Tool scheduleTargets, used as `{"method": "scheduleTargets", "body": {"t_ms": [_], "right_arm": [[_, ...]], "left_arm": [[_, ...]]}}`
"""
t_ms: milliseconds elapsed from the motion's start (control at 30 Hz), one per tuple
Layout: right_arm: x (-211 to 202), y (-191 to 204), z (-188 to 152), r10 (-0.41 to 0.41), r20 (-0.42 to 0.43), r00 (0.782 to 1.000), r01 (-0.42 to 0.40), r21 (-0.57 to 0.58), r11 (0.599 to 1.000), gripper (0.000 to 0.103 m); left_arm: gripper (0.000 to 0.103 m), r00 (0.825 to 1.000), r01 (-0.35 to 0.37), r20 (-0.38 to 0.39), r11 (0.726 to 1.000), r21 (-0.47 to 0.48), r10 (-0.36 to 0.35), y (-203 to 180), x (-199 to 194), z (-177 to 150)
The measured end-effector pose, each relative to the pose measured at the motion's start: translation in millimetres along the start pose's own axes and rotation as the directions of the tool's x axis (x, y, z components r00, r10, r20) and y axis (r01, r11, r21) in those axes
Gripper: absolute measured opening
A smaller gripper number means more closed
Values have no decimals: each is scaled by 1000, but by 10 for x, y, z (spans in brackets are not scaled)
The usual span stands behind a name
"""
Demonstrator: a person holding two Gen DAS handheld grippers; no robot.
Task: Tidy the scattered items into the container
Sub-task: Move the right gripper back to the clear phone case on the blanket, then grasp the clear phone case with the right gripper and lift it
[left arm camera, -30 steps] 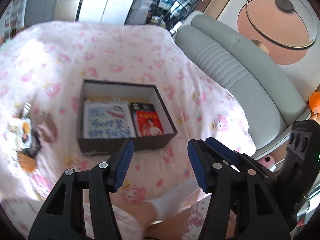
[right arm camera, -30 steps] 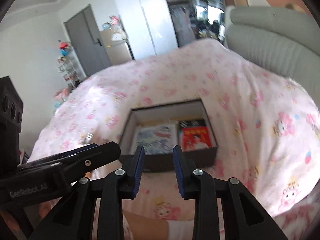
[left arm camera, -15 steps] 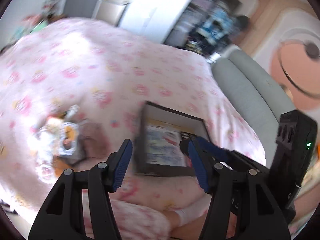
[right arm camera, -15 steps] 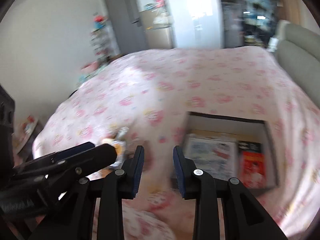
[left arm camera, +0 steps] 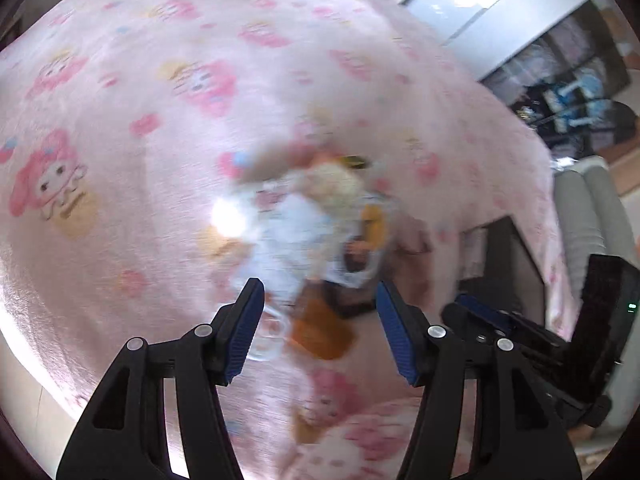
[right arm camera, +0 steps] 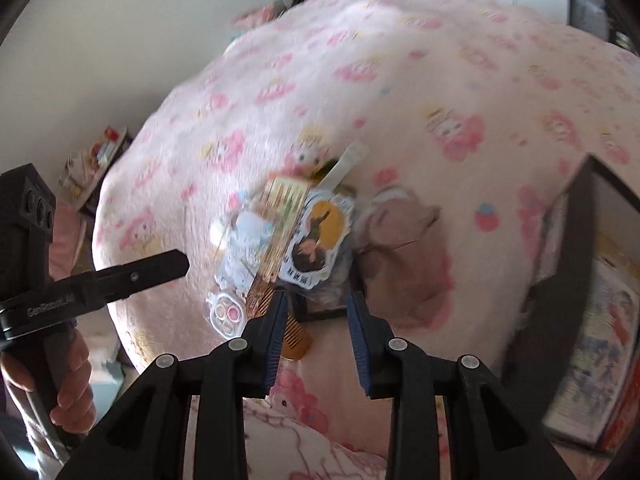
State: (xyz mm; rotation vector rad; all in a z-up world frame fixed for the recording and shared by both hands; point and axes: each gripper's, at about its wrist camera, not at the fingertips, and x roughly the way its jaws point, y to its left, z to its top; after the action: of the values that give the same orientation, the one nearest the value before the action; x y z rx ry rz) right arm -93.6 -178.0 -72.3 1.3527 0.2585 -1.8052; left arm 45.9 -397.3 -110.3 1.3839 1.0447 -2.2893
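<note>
Both grippers have swung away from the dark box (right arm camera: 568, 280) since a second ago, when it sat centred ahead of them, and now point down at the scattered items (right arm camera: 280, 240); that heap lies on the pink cartoon-print blanket (right arm camera: 440, 80), left of the box in the right wrist view; among it show a sticker of a dark-haired figure on a yellow disc (right arm camera: 318, 236), a pale blue piece (right arm camera: 244, 248), a striped card (right arm camera: 280, 208), a clear round packet (right arm camera: 227, 314) and an orange comb-like piece (right arm camera: 294, 342); a brownish plush lump (right arm camera: 404, 248) lies just beside the heap, between it and the box; the box already holds printed booklets (right arm camera: 600, 368); the left wrist view is blurred, so the heap reads there only as smears of white, yellow and orange. The left gripper (left arm camera: 318, 324) stands spread wide above the heap's near edge, nothing between its blue pads; the right gripper (right arm camera: 316, 332) has a narrower gap, nothing pinched, over the heap's near edge; a hand (right arm camera: 60, 380) holds the left gripper's handle.
</note>
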Motion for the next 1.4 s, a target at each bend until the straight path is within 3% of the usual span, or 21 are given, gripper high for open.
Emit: {"method": "scheduleTargets", "body": {"t_ms": [100,167,233,300,400,533,600,733,833,933,1033,1067,1133,1300,1400], "right_arm": [[360,158,108,29,-98,995,-41,-124,991,27],[556,263,132,-19,-157,987,-15,-215,977,27],[685,306,168,-32,-171,985,-11,-243,970,27],[758,292,242,6,-177,984,-45,-215,976,27],[743,299,431,2,-105,994,-23,-202,979,27],[820,345,659,23,-46,999,-32,-205,978,27],[914,376,716,19,-46,999,-28,-218,976,27],[1112,452,719,25,-91,996,-47,-251,967,31],[1099,428,657,38,-129,991,-70,-255,964,32],[1010,363,492,31,-196,980,-81,-250,965,32],[857,314,238,118,-241,963,-175,-235,956,32],[811,285,158,148,-234,961,-203,-235,950,32],[737,172,-13,149,-213,966,-200,-245,949,32],[561,-4,61,122,-106,987,-140,-185,973,32],[561,99,209,73,-51,996,-82,-202,976,32]], "left_arm": [[59,1000,-16,-22,996,-87,14,333,201,-24],[59,999,-35,-8,992,-118,34,454,229,-41],[59,1000,-22,-17,988,-150,20,569,284,-74],[58,999,-18,-35,980,-199,11,661,300,-150],[58,999,34,-9,972,-231,-37,728,205,-342],[53,986,113,-92,970,-216,-136,711,376,-510],[49,987,86,-116,978,-188,-109,649,472,-545],[46,994,42,-90,975,-220,-63,661,543,-497],[47,998,-51,-35,985,-167,46,591,447,-350],[53,996,-69,48,988,-137,76,547,347,-77],[53,995,-73,54,984,-162,83,555,260,57],[53,996,-23,80,985,-168,37,536,145,-4],[63,993,40,116,986,-161,-22,532,2,-195],[58,998,23,-46,983,-180,-32,697,337,-513],[52,996,21,-80,986,-166,-34,689,493,-612]]}}
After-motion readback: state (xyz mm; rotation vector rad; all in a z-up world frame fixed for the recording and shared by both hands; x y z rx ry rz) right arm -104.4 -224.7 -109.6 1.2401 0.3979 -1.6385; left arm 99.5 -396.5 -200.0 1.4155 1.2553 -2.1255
